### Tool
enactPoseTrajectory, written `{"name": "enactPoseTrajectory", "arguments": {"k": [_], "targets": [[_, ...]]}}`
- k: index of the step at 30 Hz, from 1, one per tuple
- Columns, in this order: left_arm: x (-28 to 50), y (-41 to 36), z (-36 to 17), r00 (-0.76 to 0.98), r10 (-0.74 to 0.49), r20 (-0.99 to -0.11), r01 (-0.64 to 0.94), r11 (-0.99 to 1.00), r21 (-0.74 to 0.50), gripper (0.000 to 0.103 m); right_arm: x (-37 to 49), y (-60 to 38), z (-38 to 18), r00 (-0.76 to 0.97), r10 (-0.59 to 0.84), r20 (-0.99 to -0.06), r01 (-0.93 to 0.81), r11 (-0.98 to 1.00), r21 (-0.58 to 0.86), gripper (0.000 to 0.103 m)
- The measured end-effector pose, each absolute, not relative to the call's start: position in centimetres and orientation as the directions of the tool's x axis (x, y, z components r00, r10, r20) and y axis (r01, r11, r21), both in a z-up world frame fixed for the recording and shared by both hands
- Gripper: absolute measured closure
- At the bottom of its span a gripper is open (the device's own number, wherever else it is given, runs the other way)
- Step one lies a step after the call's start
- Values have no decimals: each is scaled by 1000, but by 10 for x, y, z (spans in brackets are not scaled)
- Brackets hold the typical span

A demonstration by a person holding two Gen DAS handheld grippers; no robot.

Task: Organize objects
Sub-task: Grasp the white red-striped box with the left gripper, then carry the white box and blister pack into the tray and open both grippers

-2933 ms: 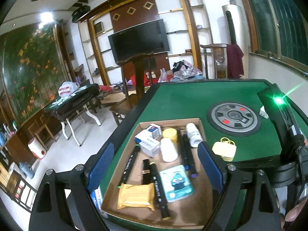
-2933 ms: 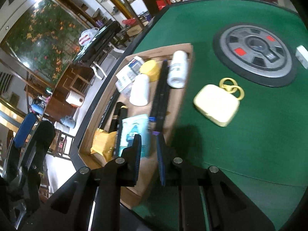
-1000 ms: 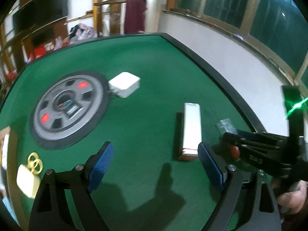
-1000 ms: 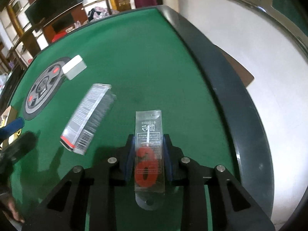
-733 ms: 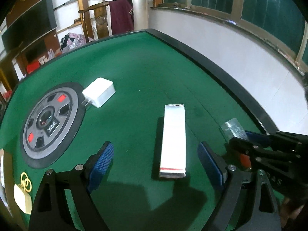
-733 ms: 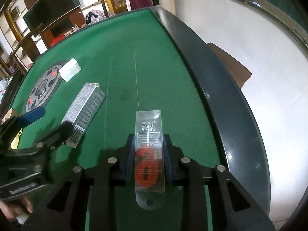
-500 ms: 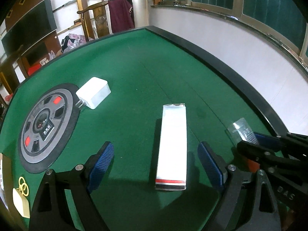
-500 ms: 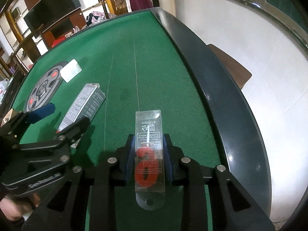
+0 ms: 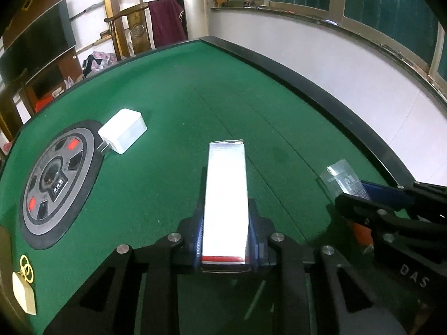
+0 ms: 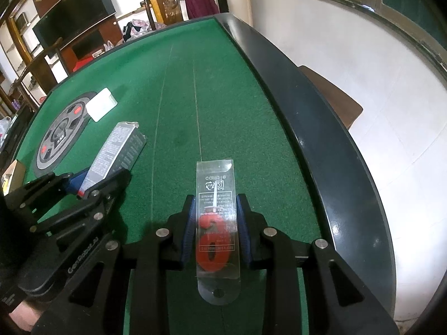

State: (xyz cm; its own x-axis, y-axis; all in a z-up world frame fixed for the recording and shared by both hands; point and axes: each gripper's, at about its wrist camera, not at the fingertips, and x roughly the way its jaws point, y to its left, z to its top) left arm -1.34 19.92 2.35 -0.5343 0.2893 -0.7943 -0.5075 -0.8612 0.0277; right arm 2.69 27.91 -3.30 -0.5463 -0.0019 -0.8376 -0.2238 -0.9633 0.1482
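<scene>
A long white box with a red stripe at its near end lies on the green felt table. My left gripper is closing on it, and its blue pads press both long sides. The right wrist view shows the same box and the left gripper at the left. My right gripper is shut on a clear plastic pack with a red piece inside, close to the felt. That pack and the right gripper appear at the right of the left wrist view.
A white charger block sits beside the round grey panel set in the felt. A cream case with yellow rings lies at the near left. The table's black rim runs along the right, with a white wall beyond.
My left gripper came forward and down over the white box, and its wide jaws closed onto the box's sides. The right gripper and its pack stayed put.
</scene>
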Motion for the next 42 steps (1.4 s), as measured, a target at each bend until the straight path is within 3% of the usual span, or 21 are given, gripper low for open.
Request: {"name": "enactPoseTrajectory", "arguments": {"k": [9,18,26,32,42], "targets": [[6,178,46,-533,354,-768,-491,-869,-60,80,30,277,-33,-557,22,-830,-234,-963,131,78],[35,156,71,-517,433,-738,-499,-853,-151,80,50,266,-15,-586,-65,-808,-205,-952,226,78],[60,90,92,-534,476,-699,-455,-858,-236,80,62,210,23,-622,-158,-767,-77,-962,260,78],[74,16,98,-591,433,-681,-356,-897,-261,80,61,144,41,-614,-256,-747,57,-958,282,78],[76,-133,91,-689,238,-684,-75,-963,-259,80,59,15,54,-548,-389,-741,276,-920,279,78]]}}
